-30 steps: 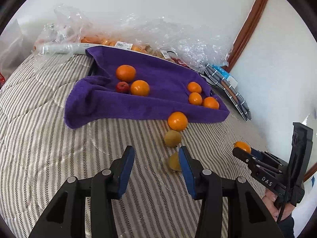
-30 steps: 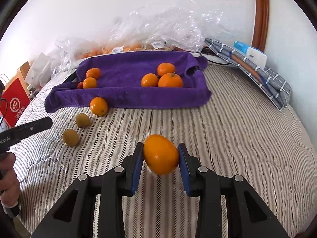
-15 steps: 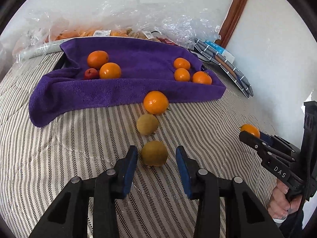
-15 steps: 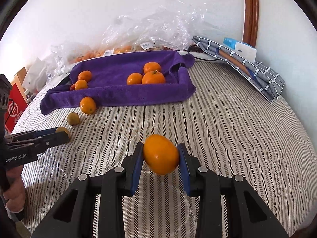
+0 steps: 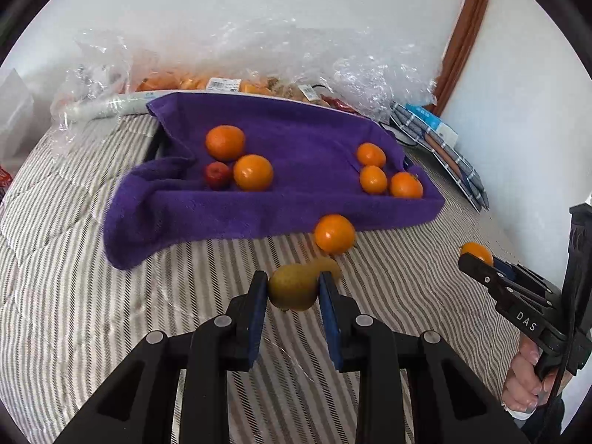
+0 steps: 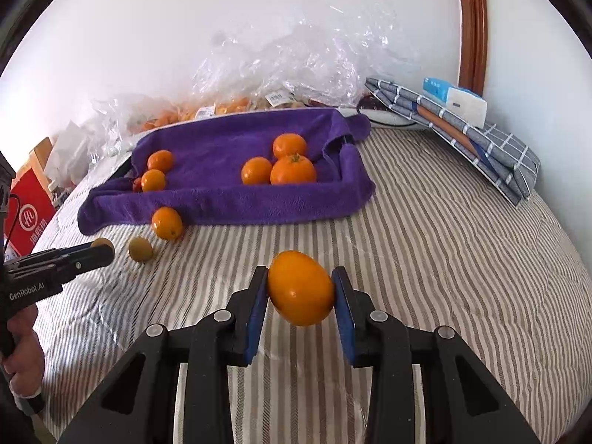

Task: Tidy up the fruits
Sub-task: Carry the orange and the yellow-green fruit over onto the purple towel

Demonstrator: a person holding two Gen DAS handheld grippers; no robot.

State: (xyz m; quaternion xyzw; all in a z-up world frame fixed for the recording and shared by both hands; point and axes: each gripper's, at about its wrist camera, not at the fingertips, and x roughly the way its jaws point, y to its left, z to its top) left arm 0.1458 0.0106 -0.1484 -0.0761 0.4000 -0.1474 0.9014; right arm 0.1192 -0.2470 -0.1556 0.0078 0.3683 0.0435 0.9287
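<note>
Left gripper (image 5: 292, 288) points forward and down over the striped bed (image 5: 74, 277), jaws clamped on a small round brownish-green fruit (image 5: 292, 290) held clear of the quilt. A second brownish-green fruit (image 6: 140, 249) sits on the bed just beyond those jaws, mostly hidden behind the held one in the left wrist view. A loose round orange (image 5: 334, 234) lies further ahead, touching the front edge of the purple towel-lined tray (image 5: 296, 133).

Right gripper (image 6: 300, 288) also tilts down, jaws clamped on a large smooth oval orange fruit (image 6: 300, 288) above the bed. A hand (image 5: 525, 381) grips its handle to the right of the left jaws; the other hand (image 6: 22, 347) shows at the left of the right wrist view.

On the tray, ahead of both jaws: two oranges and a small red fruit (image 5: 217, 174) at its left end, three oranges (image 5: 373, 179) at its right. Crumpled clear plastic bags (image 5: 296, 59) with packed fruit lie behind the tray against the white wall. Folded grey checked cloth (image 6: 481, 148) sits far right, a red paper bag (image 6: 31, 211) far left.
</note>
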